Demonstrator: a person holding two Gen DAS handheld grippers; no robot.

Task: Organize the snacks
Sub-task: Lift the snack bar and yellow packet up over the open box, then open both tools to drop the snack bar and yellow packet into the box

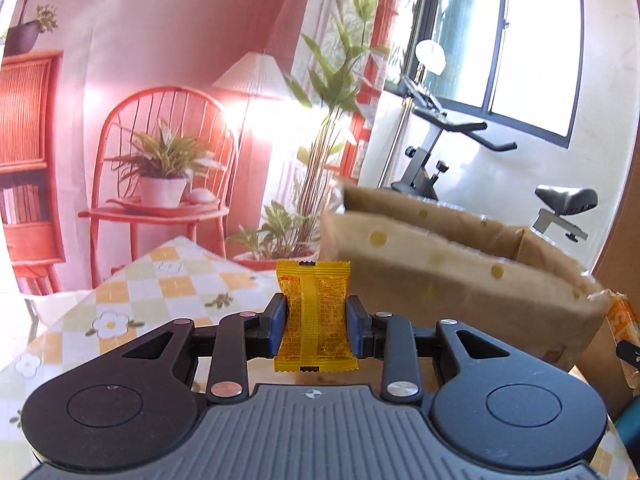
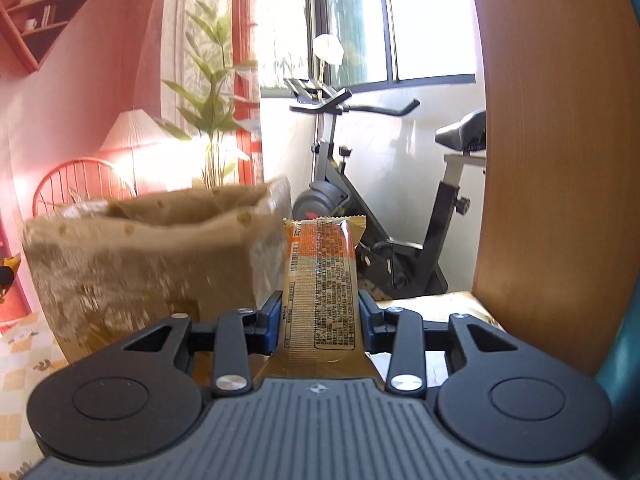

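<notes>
Operator: Yellow foil sachet [image 1: 314, 316] is clamped between the blue pads [image 1: 278, 325] of the left tongs [image 1: 316, 326]. Confirm the grip.

Inspector: Confirmed. Both pads press on the sachet's narrow waist, the jaws stand only a little apart, and the sachet is upright with its crimped ends above and below the pads. It hangs clear of the checked tablecloth [image 1: 132, 300] lying below and to the left of these tongs.

Operator: State of the right tongs [image 2: 320, 320]?

Inspector: Jaws partly closed on an orange-and-white wafer bar wrapper [image 2: 322, 276]. The blue pads [image 2: 272, 322] bear on its two long edges. The bar points forward and upward from the jaws, printed back side facing the camera.

Operator: Location of the brown paper bag [image 1: 460, 280]?

Inspector: Ahead and to the right of the left tongs; ahead and to the left of the right tongs, where the same bag [image 2: 140, 252] shows an open mouth. Its outline is blurred in both views. The bag stands on the table between the two tongs.

Operator: Other reference items?

Inspector: An exercise bike [image 2: 360, 200] stands beyond the right tongs, and a wooden panel [image 2: 552, 160] rises to their right.
</notes>
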